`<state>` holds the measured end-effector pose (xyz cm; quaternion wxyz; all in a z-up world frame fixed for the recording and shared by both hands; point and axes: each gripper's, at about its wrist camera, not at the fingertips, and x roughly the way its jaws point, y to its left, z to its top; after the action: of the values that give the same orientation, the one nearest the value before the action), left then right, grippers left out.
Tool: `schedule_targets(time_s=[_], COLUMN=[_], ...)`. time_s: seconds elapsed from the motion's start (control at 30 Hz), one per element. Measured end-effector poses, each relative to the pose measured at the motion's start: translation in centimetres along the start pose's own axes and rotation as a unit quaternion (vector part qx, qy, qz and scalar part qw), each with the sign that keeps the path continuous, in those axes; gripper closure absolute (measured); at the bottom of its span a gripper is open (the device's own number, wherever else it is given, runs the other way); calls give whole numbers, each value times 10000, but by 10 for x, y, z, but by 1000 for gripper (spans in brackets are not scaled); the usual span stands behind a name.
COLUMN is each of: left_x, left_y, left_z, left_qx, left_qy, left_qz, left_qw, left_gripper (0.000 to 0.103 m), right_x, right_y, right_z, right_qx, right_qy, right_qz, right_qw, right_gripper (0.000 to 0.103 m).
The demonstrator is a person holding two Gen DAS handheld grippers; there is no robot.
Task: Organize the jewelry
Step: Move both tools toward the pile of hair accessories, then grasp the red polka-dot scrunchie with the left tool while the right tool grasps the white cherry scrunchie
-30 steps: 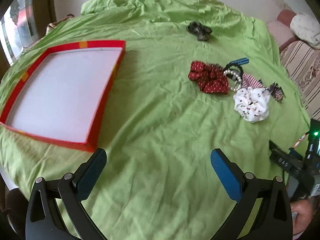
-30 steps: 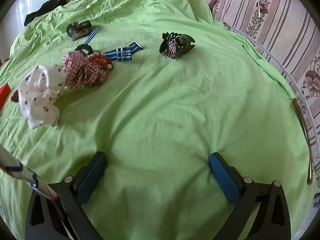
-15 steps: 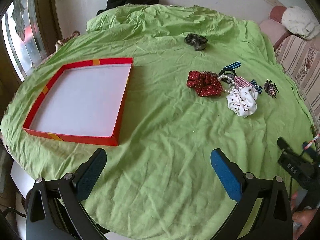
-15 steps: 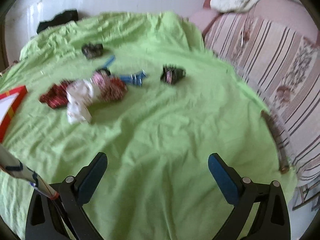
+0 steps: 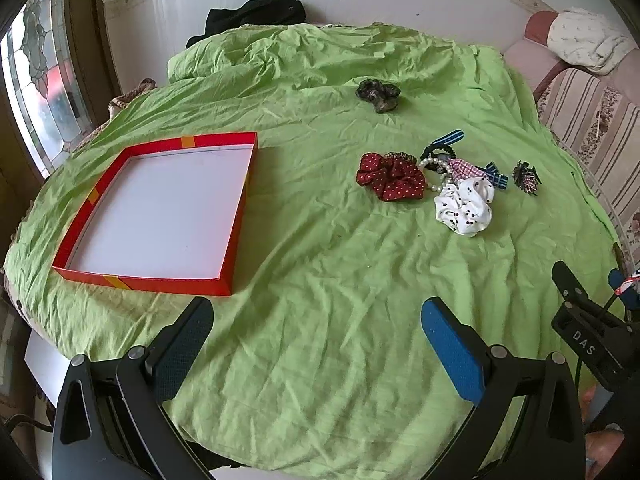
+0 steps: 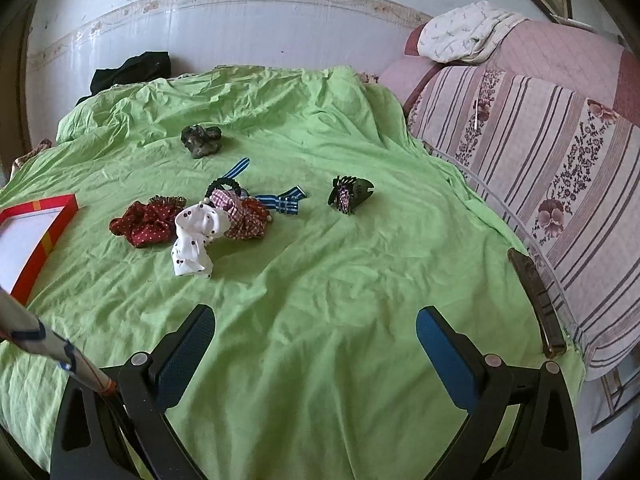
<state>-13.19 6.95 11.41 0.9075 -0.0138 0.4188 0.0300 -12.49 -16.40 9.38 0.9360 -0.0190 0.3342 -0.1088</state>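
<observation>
**Both grippers wait empty over a green table before the first pick**

Left wrist view: the left gripper (image 5: 316, 328) hangs with its 2 blue-padded fingers spread wide and nothing between them, above the near edge of a round table under a wrinkled lime-green cloth (image 5: 320, 280). To the left lies a shallow red cardboard tray with a white floor (image 5: 240, 216), holding nothing. To the right, well apart from the tray, sits a heap of accessories: a dark red dotted scrunchie (image 5: 390, 178), a white scrunchie with dark specks (image 5: 466, 206), a string of pearl beads (image 5: 434, 166), a blue striped ribbon (image 5: 450, 138) and a dark claw hair clip (image 5: 526, 176). A mottled dark scrunchie (image 5: 378, 94) lies alone, farther back.

Right wrist view: the right gripper (image 6: 314, 340) is likewise fully spread and empty. The heap lies ahead and to the left, the claw clip (image 6: 350, 196) apart on its right, and the tray corner (image 6: 52, 224) at far left.

Judgement: no item has been sorted yet. The next move calls for bringing 1 gripper down over a single piece, closing on it, and carrying it across to the tray.
</observation>
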Motion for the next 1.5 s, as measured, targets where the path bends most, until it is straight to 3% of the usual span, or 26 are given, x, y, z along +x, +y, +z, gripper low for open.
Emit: schedule_targets(time_s=[0.4, 0.9, 1.33, 1.5], left_x=[-1, 33, 65, 69], left_y=[-3, 1, 17, 15], left_z=[0, 3, 20, 39], left_qx=[26, 4, -152, 70], left_qy=[-1, 453, 746, 644], left_qz=[-13, -86, -501, -695], left_qw=[10000, 9989, 9958, 9955], left_gripper=[0, 0, 0, 12], right_x=[3, 23, 54, 61], right_y=[3, 3, -15, -14], right_z=[-3, -6, 4, 17], right_qx=[-20, 64, 465, 442], right_qy=[65, 259, 698, 707], right_qz=[30, 118, 813, 1036], right_qw=[10000, 9996, 9932, 9911], right_gripper=[1, 1, 1, 3])
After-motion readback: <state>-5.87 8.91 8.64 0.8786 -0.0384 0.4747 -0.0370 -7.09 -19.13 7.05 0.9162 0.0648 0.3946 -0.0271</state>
